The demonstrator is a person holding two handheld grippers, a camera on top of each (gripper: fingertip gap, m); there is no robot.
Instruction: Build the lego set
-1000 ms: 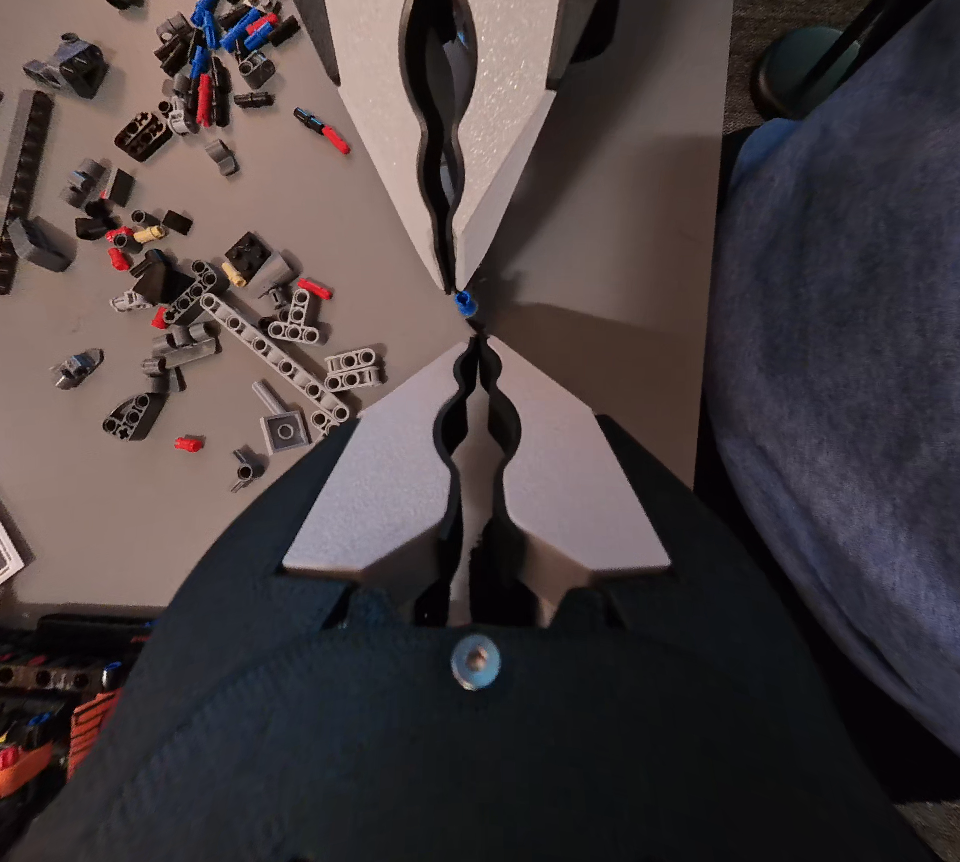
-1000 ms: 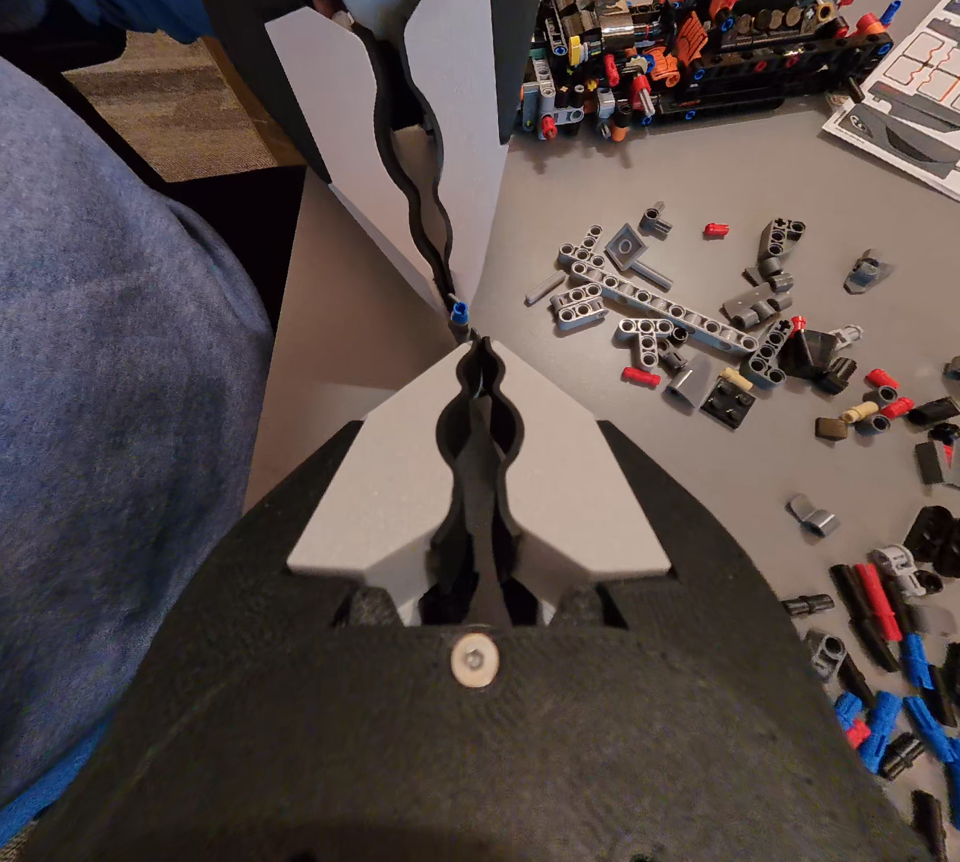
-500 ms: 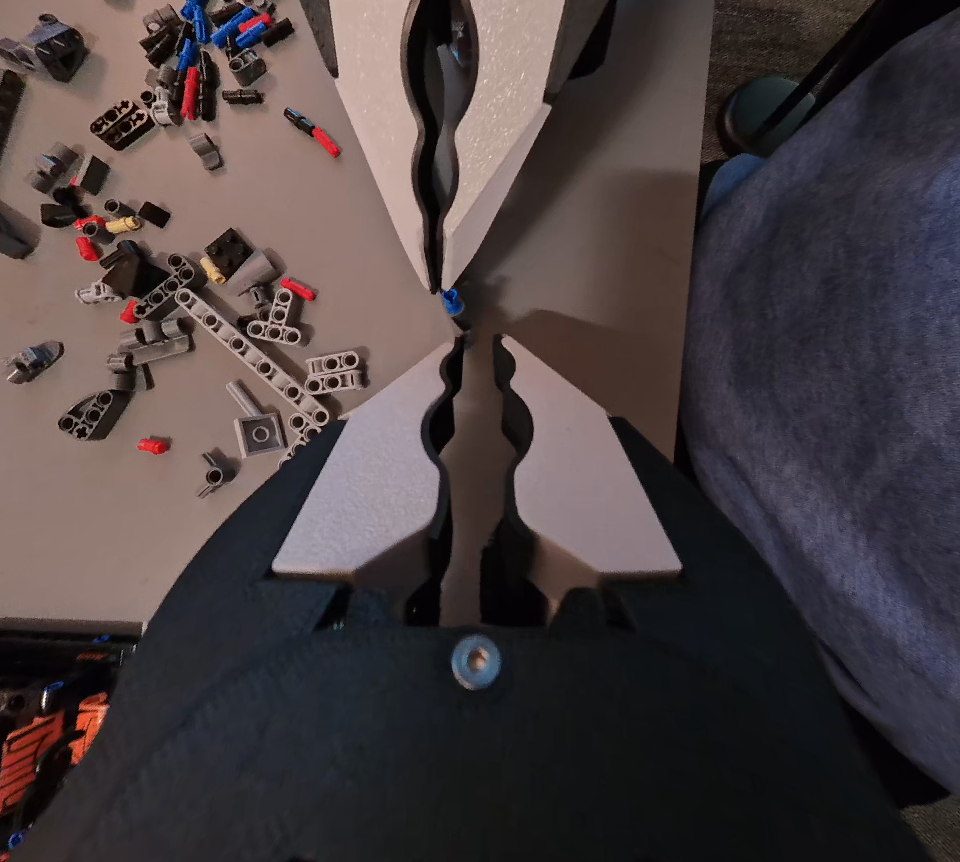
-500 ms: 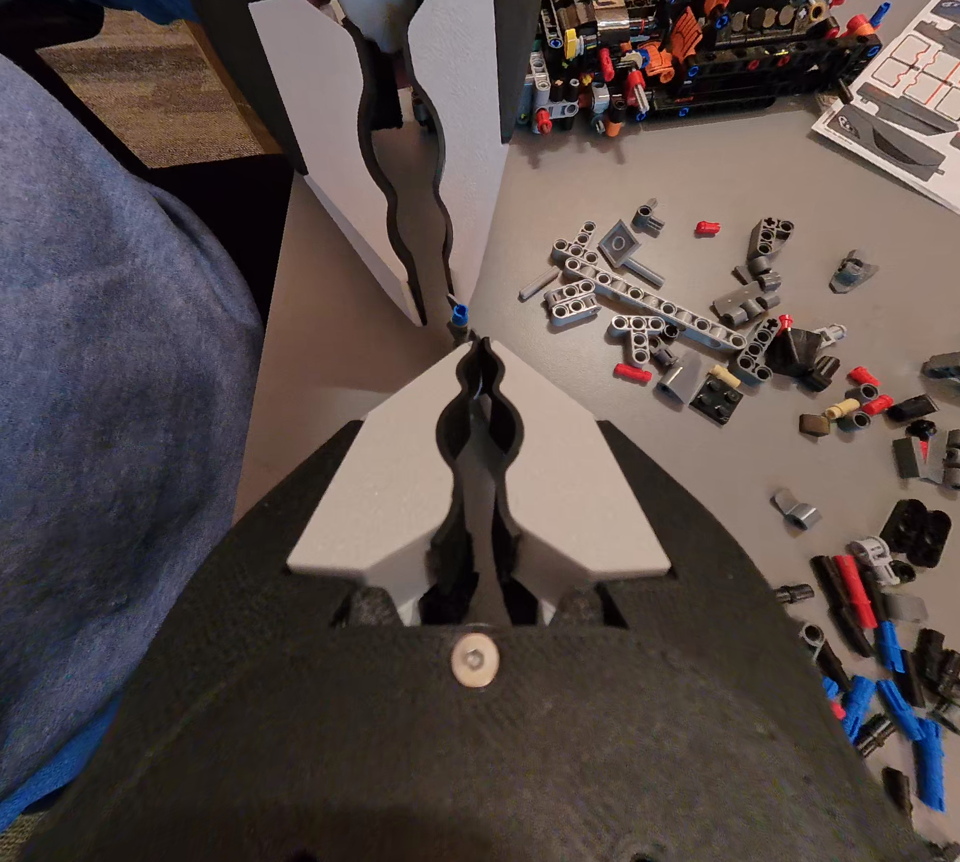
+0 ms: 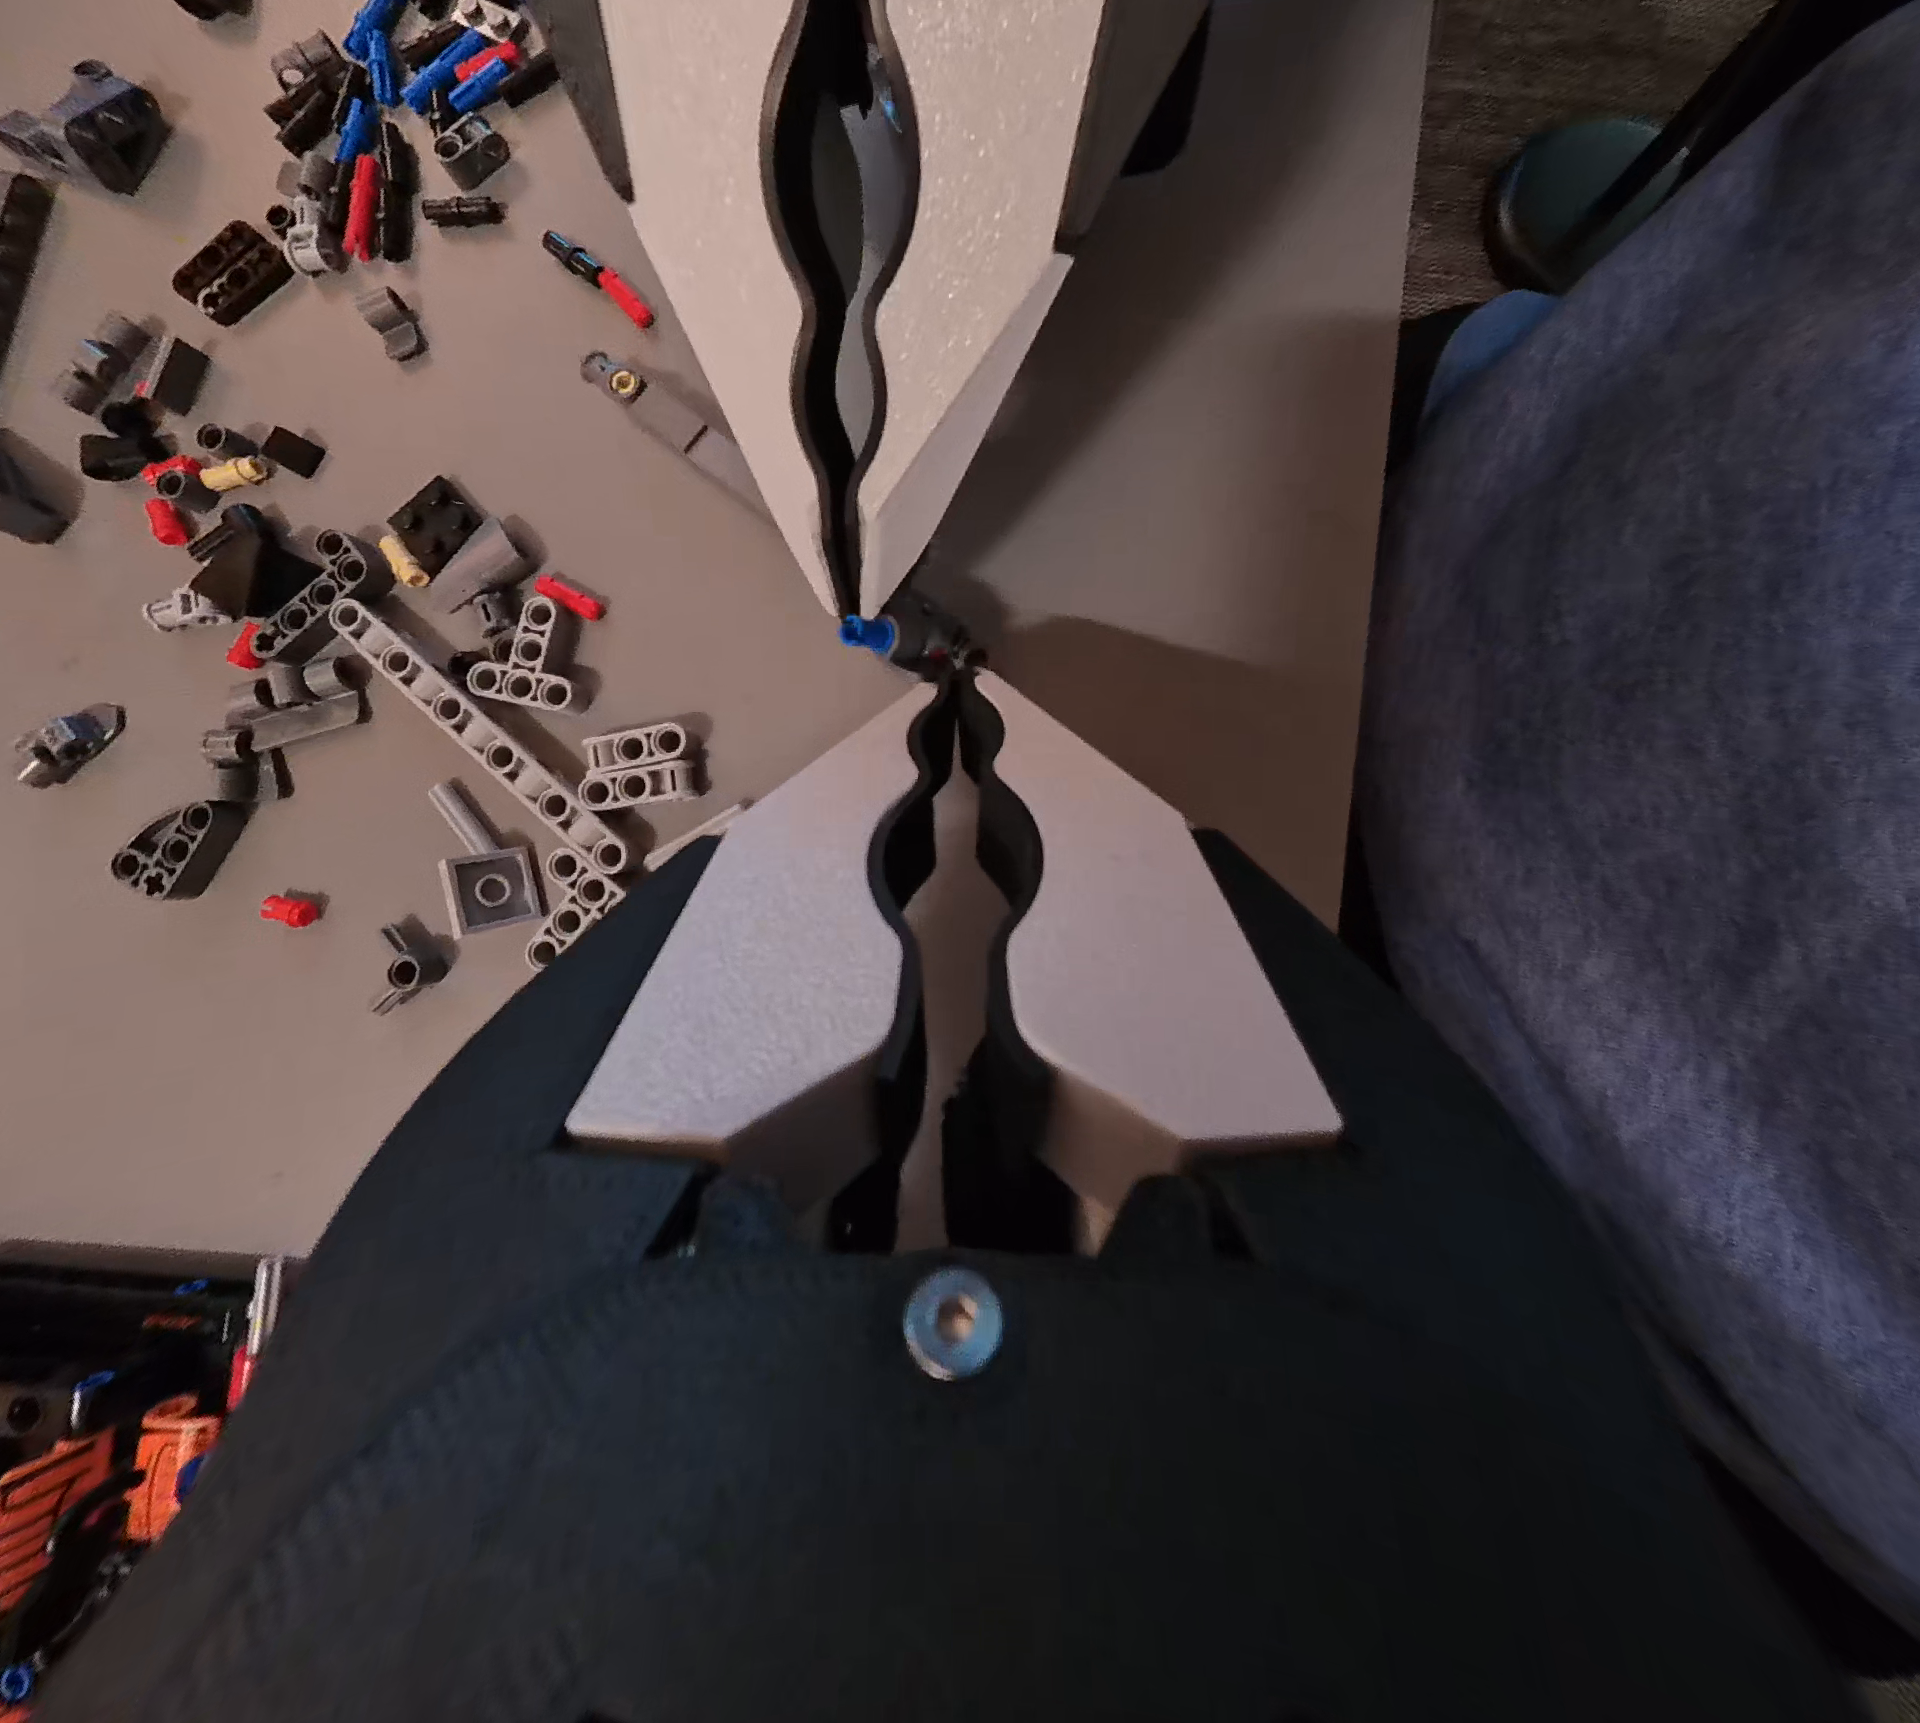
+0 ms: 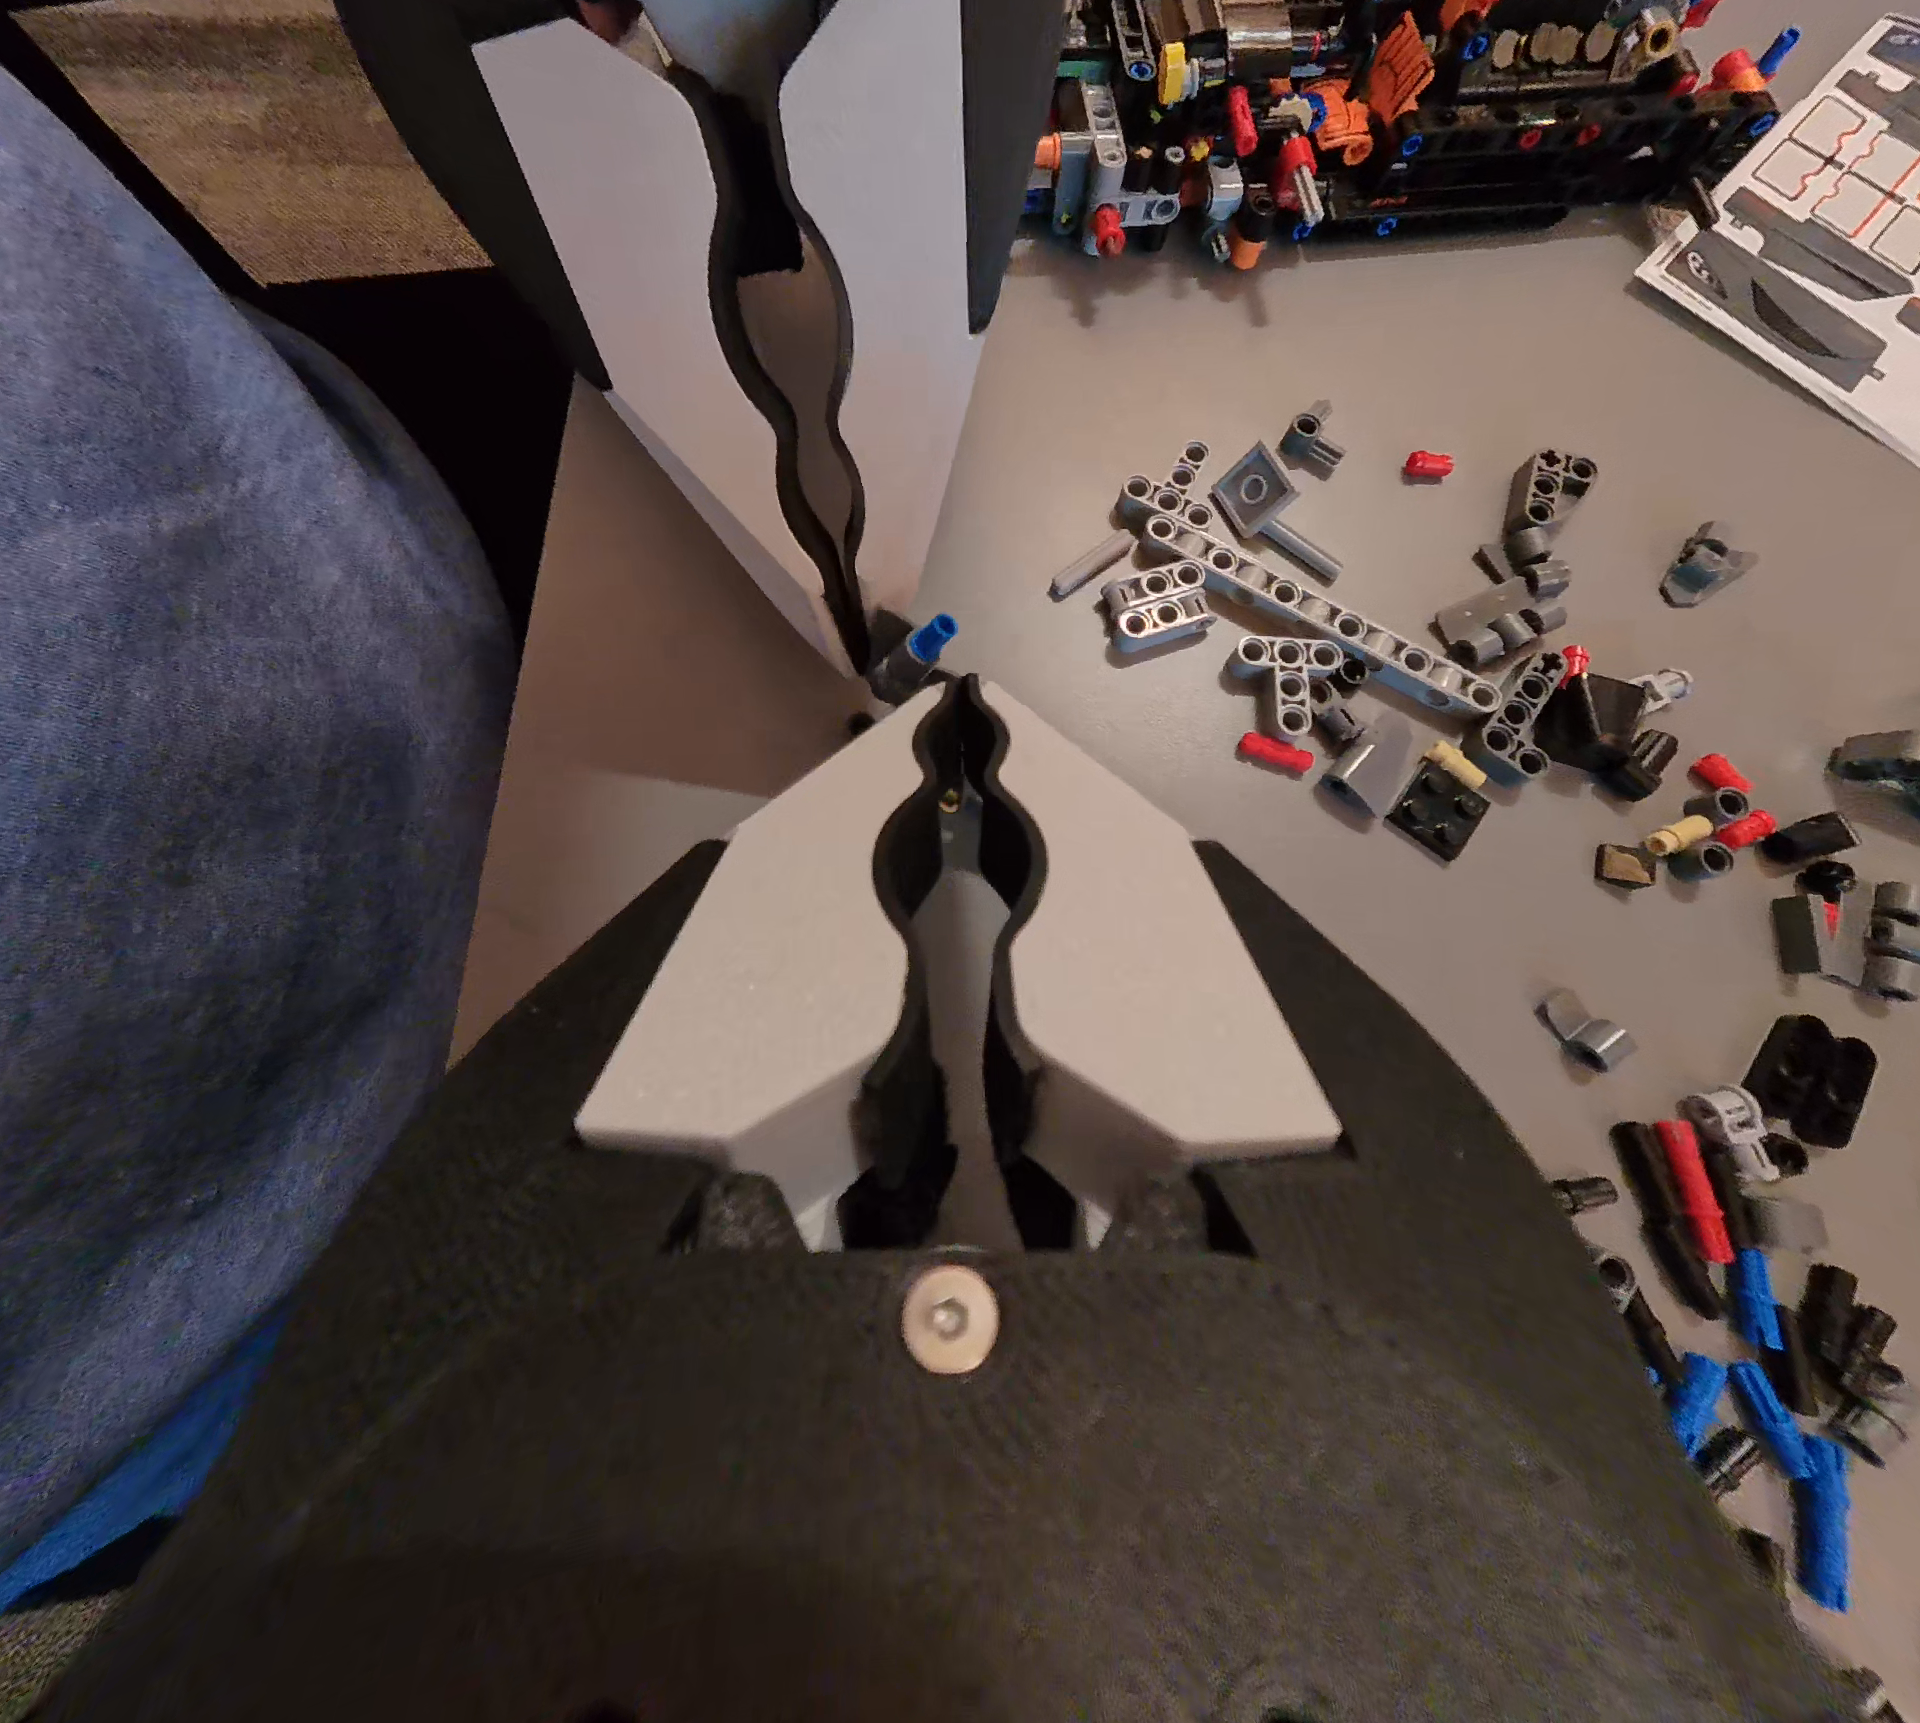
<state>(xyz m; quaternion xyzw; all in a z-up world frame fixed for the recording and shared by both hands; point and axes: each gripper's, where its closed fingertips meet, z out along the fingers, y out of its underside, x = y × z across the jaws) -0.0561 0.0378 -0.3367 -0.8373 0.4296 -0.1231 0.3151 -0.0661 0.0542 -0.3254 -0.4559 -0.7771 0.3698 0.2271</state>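
Near the bench edge closest to the person, the left gripper and right gripper meet tip to tip over a small blue plastic pin seated in a dark connector. Each gripper's fingers look pressed together on that tiny piece, though which one truly grips it I cannot tell. It should be light, stiff, slippery and easily flicked away; pinch the dark body, not the blue tip. No brand is legible; the printed instruction sheet lies at the far corner.
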